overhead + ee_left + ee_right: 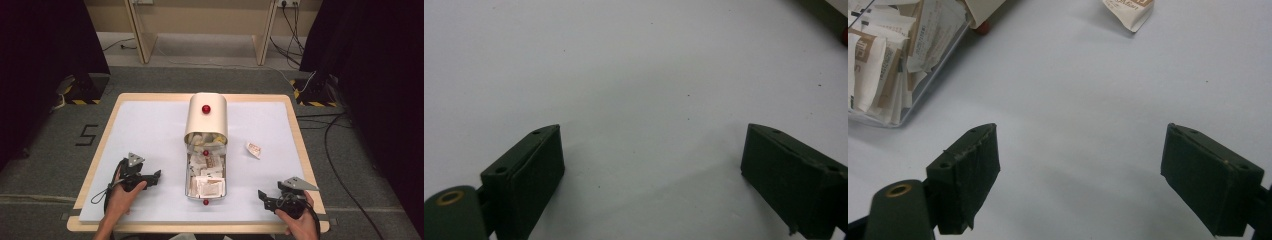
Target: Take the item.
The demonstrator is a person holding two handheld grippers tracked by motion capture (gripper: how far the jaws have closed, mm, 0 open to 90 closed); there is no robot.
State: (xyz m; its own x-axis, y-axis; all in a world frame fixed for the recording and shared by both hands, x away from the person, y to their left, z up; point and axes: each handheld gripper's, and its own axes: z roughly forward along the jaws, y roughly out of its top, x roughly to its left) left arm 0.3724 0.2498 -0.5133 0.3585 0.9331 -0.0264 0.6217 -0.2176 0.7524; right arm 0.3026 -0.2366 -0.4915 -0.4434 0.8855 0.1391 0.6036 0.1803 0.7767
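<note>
Your two hands sit at the near edge of the table [150, 115], each on a gripper. Your left gripper [156, 176] rests left of the box with its fingers [531, 172] spread wide over bare white table, nothing between them. Your right gripper [262, 196] lies at the near right, fingers [968, 170] equally wide apart and holding nothing.

Between them stands the clear box [189, 187], long and narrow, running away from you down the middle of the table and packed with white and tan paper sachets [206, 185]. Its cream lid [206, 120], with a red knob [205, 109] on top, is pushed toward the far end, so the near part of the box lies open. Small red knobs mark the box's near end and the lid's edge.

One loose sachet [254, 149] lies on the table right of the box, well apart from it and beyond your right gripper; its print is too blurred to read, though it looks like the ones inside. Nothing stands between that gripper and the sachet.
</note>
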